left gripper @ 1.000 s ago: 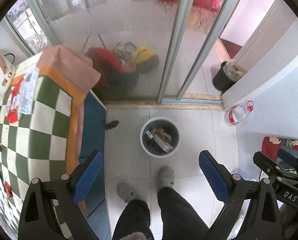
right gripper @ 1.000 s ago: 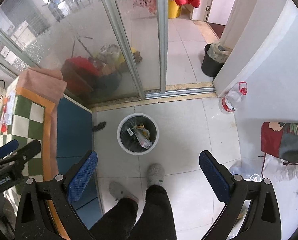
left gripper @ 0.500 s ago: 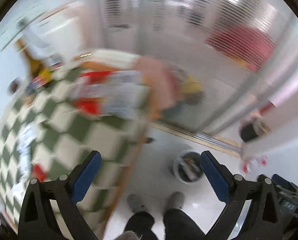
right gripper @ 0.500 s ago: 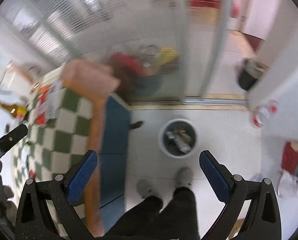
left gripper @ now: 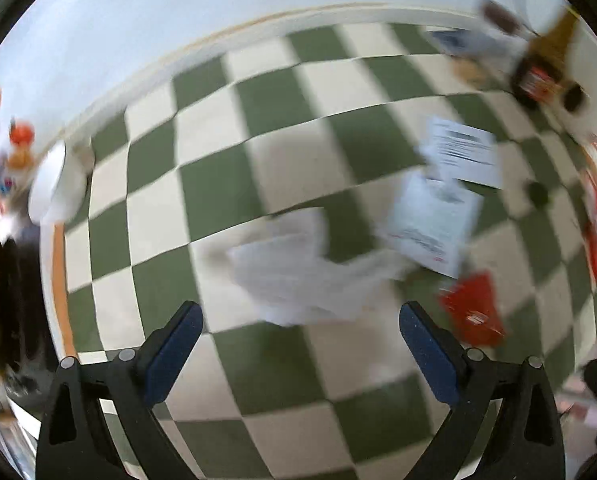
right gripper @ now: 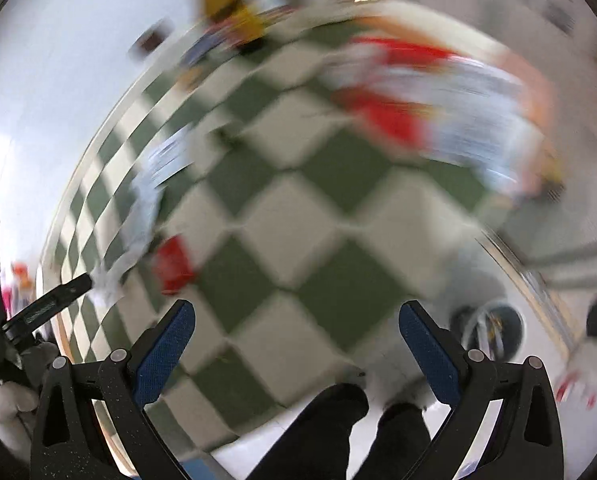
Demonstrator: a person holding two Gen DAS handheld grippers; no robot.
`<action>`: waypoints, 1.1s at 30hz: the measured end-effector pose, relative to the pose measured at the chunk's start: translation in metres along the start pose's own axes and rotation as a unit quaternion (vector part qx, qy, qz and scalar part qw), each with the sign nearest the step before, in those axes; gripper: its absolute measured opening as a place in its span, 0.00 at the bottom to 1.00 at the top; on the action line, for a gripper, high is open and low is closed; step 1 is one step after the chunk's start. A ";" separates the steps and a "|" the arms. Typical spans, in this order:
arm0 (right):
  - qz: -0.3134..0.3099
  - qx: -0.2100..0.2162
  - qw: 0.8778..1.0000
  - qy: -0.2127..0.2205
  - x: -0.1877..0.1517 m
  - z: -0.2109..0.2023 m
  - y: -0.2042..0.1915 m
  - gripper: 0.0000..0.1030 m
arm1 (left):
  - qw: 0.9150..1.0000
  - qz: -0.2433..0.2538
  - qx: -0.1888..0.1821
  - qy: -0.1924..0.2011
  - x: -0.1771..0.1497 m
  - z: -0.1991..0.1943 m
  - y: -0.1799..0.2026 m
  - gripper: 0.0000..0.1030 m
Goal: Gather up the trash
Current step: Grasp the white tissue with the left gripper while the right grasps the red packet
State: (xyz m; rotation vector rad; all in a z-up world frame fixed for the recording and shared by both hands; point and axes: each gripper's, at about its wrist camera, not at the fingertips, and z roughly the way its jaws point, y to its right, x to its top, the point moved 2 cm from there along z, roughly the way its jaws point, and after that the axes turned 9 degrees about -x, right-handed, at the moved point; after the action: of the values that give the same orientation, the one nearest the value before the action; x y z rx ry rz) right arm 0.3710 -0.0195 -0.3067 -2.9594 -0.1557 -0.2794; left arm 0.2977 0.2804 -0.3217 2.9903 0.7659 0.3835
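Observation:
My left gripper (left gripper: pixel 298 320) is open and empty above the green and white checked tablecloth (left gripper: pixel 258 128). Just ahead of it lies a crumpled white plastic bag (left gripper: pixel 298 272). To its right lie white printed papers (left gripper: pixel 438 208) and a red wrapper (left gripper: pixel 472 312). My right gripper (right gripper: pixel 298 320) is open and empty over the table's near edge. In its blurred view the red wrapper (right gripper: pixel 174 264) lies left of centre and the trash bin (right gripper: pixel 494 328) stands on the floor at the lower right. The left gripper's finger (right gripper: pixel 54 292) shows at the far left.
A brown bottle (left gripper: pixel 546 60) and small items stand at the table's far right. A white bowl (left gripper: pixel 54 188) sits at the left edge. A large red and white bag (right gripper: pixel 430 108) lies on the table's far side. The person's legs (right gripper: pixel 338 432) are below.
Both grippers have swung up and left from the floor and trash bin to the checked table. Both views are motion-blurred. Both stay open and empty.

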 end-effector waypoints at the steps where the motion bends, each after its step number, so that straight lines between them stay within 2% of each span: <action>1: -0.014 0.001 1.000 -0.003 0.002 0.008 -0.017 0.98 | 1.000 -0.012 -0.009 -0.004 0.002 0.007 -0.010 0.97; 4: -0.071 -0.006 0.997 -0.020 0.016 0.042 -0.085 0.89 | 0.999 -0.026 -0.028 -0.015 0.006 0.026 -0.025 0.96; 6: -0.089 -0.013 0.996 -0.027 0.021 0.058 -0.108 0.86 | 0.999 -0.029 -0.035 -0.028 0.006 0.040 -0.031 0.92; 8: -0.103 -0.020 0.994 -0.034 0.024 0.075 -0.124 0.80 | 0.998 -0.031 -0.042 -0.040 0.005 0.051 -0.036 0.68; 9: -0.107 -0.021 0.993 -0.038 0.024 0.080 -0.128 0.77 | 0.998 -0.032 -0.048 -0.037 0.004 0.052 -0.039 0.66; 10: -0.109 -0.018 0.993 -0.044 0.023 0.086 -0.132 0.72 | 0.998 -0.031 -0.049 -0.030 0.004 0.049 -0.040 0.50; 11: -0.110 -0.019 0.993 -0.043 0.021 0.091 -0.136 0.72 | 0.998 -0.028 -0.051 -0.024 0.004 0.046 -0.041 0.31; 12: -0.115 -0.020 0.993 -0.033 0.021 0.090 -0.140 0.58 | 0.998 -0.030 -0.055 -0.023 0.004 0.044 -0.044 0.23; 13: -0.124 -0.022 0.992 -0.032 0.019 0.091 -0.144 0.52 | 0.997 -0.034 -0.058 -0.023 0.004 0.042 -0.047 0.14; 15: -0.141 -0.038 0.989 -0.015 0.012 0.090 -0.149 0.44 | 0.998 -0.032 -0.052 -0.017 0.001 0.036 -0.049 0.10; 16: -0.146 -0.040 0.988 -0.010 0.009 0.090 -0.150 0.26 | 0.998 -0.029 -0.048 -0.015 -0.001 0.032 -0.049 0.10; 17: -0.151 -0.033 0.988 -0.006 0.007 0.089 -0.152 0.24 | 0.999 -0.024 -0.044 -0.011 -0.004 0.026 -0.050 0.09; 19: -0.151 -0.026 0.988 -0.005 0.007 0.087 -0.153 0.13 | 0.999 -0.013 -0.039 -0.001 -0.009 0.012 -0.048 0.09; 21: -0.139 -0.014 0.990 0.005 0.008 0.077 -0.144 0.08 | 0.999 0.005 -0.033 0.009 -0.016 -0.003 -0.043 0.09; 26: -0.084 0.034 0.996 0.026 0.008 0.039 -0.092 0.07 | 0.998 0.042 -0.029 0.030 -0.034 -0.042 -0.019 0.09; 30: -0.037 0.054 0.997 0.051 0.003 0.006 -0.037 0.07 | 0.994 0.089 -0.050 0.038 -0.049 -0.060 0.049 0.09; 33: 0.011 0.055 0.996 0.070 -0.005 -0.017 0.015 0.07 | 0.987 0.137 -0.075 0.039 -0.061 -0.069 0.108 0.09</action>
State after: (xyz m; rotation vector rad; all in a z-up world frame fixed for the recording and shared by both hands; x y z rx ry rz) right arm 0.3645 -0.0380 -0.2932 -2.8187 -0.1170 -0.4594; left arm 0.2794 0.1544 -0.2594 2.9538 0.3109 0.5433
